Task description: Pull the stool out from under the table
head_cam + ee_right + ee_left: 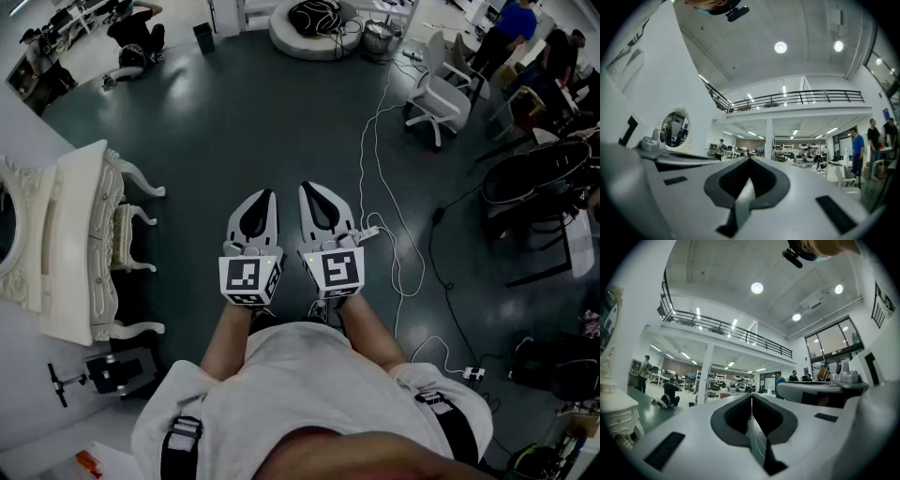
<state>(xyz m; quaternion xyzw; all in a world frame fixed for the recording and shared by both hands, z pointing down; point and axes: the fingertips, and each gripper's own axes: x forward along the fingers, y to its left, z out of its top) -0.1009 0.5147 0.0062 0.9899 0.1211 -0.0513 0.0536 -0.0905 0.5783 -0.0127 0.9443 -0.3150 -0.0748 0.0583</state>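
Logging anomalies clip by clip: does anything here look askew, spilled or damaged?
Nothing looks damaged or spilled. The stool sits upright, tucked under the white table. The only untidy thing is a white cable trailing loose across the dark floor, close to the right gripper.

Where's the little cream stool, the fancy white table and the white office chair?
Cream cushioned stool (123, 239): head view, seat.
Carved white table (80, 234): head view, bare top.
White swivel office chair (439, 97): head view, seat.

The stool (125, 240) sits mostly hidden under the white surface (77, 234), only its cushion edge and two curled legs showing; the head view's left edge cuts off the oval mirror (7, 230) behind it
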